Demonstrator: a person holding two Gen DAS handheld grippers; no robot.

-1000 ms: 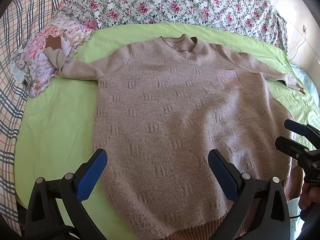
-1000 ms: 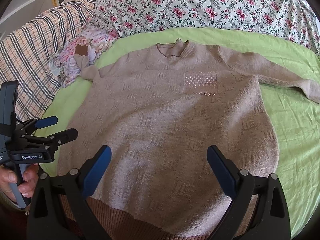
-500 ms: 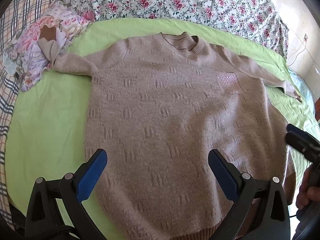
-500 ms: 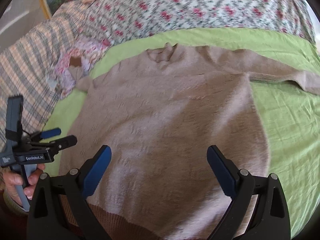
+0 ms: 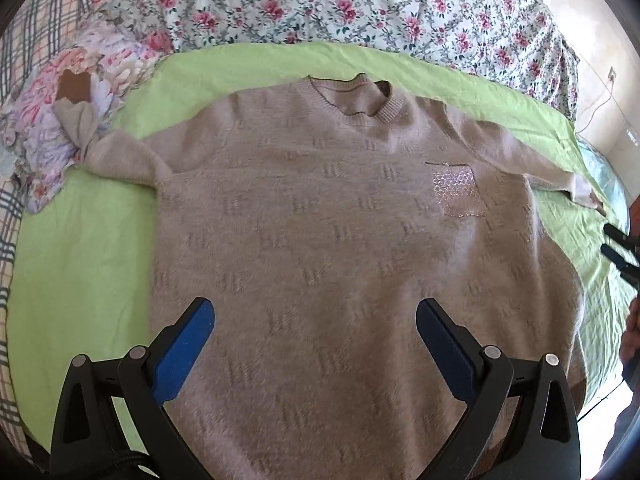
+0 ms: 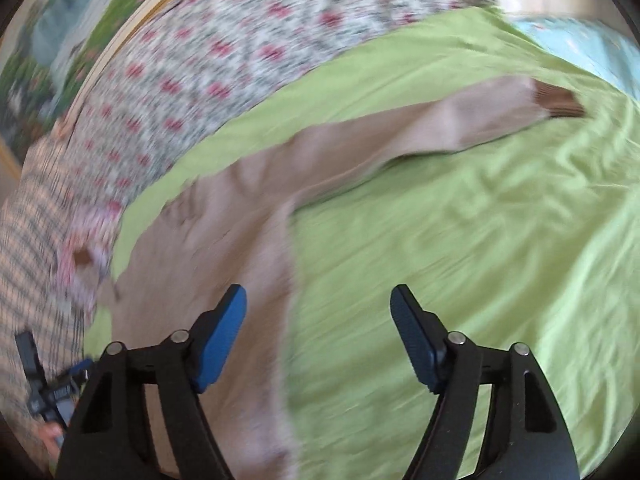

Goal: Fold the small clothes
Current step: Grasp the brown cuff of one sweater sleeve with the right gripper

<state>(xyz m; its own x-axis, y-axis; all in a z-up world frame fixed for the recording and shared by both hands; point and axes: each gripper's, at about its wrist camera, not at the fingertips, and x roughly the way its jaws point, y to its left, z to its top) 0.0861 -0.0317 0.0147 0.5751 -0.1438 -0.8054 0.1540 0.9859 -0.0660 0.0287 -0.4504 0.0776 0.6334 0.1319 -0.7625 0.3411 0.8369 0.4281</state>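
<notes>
Beige knit sweater (image 5: 320,240), shiny chest pocket (image 5: 460,192), flat, face up on green sheet (image 5: 80,260). Collar away, hem near; sleeves outstretched sideways. Left gripper (image 5: 312,332) wide open, empty. Right gripper (image 6: 318,320) closing, nothing between pads.

Right wrist view: whole frame motion-blurred. Floral bedding (image 6: 224,64) reads as smears, pattern detail lost. Sweater (image 6: 224,248) knit texture unreadable; hem cut off by bottom edge, behind right gripper (image 6: 318,336) frame. Left gripper (image 6: 52,392) small, blurred at lower-left edge; jaw state not resolvable there.

Left wrist view: right gripper (image 5: 618,248) cut off by right edge, only finger tips visible. Hand (image 5: 632,336) mostly out of frame. Sweater (image 5: 340,248) hem partly hidden behind left gripper (image 5: 312,344) frame. Left sleeve cuff (image 5: 74,88) bunched on floral cloth (image 5: 48,144); its lie unclear.
</notes>
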